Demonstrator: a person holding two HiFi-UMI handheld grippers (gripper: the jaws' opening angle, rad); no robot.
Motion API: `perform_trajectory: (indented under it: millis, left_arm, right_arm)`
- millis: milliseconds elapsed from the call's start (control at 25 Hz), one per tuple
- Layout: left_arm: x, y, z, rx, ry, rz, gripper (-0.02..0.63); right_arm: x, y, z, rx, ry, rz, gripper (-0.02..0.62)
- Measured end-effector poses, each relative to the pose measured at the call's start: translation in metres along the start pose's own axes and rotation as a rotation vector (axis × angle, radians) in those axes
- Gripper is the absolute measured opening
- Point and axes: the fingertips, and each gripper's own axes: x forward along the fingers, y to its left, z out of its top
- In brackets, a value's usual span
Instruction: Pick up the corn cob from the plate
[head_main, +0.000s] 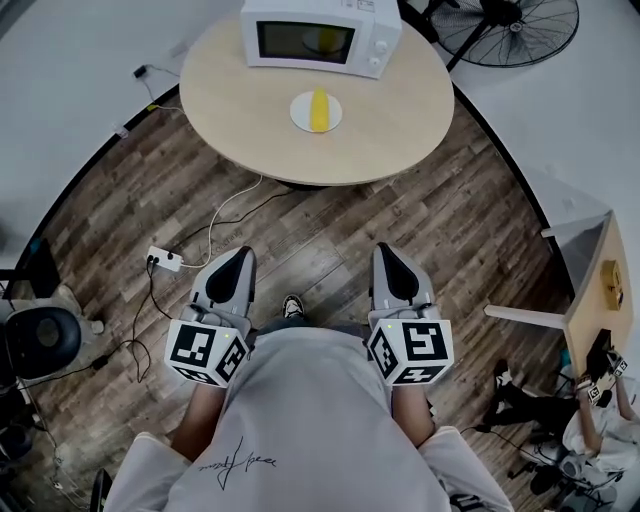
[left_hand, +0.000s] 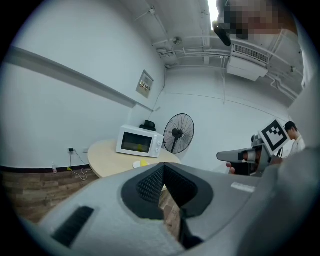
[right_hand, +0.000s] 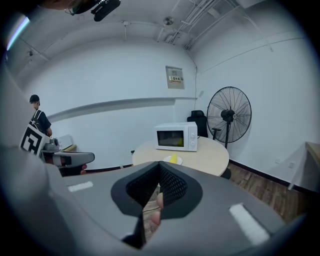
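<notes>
Both claws are pinched shut with nothing in them. My left claw (head_main: 240, 258) and right claw (head_main: 388, 252) hang side by side over the wood floor (head_main: 320, 235), well apart from the round counter (head_main: 400, 120). The corn cob (head_main: 318, 108) lies on its white plate (head_main: 299, 119) mid-counter, just before the microwave (head_main: 320, 35), untouched.

Office-like test room: bare white walls (right_hand: 125, 75), round table (head_main: 400, 120) with microwave (head_main: 318, 35), pedestal fan (head_main: 510, 30), cabled power strip (head_main: 165, 259).
</notes>
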Motion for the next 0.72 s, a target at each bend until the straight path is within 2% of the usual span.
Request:
perform_trajectory:
  millis: [360,720]
  left_arm:
    - [0.013,0.01,0.004,-0.013,0.001,-0.038,-0.002]
    - [0.04,0.026,0.006,-0.038,0.01,-0.018,-0.002]
  right_arm:
    - [0.011,0.009,-0.003,0.037,0.01,0.012,0.012]
    - [0.044,-0.008,0.004,0.065,0.011,0.013,0.012]
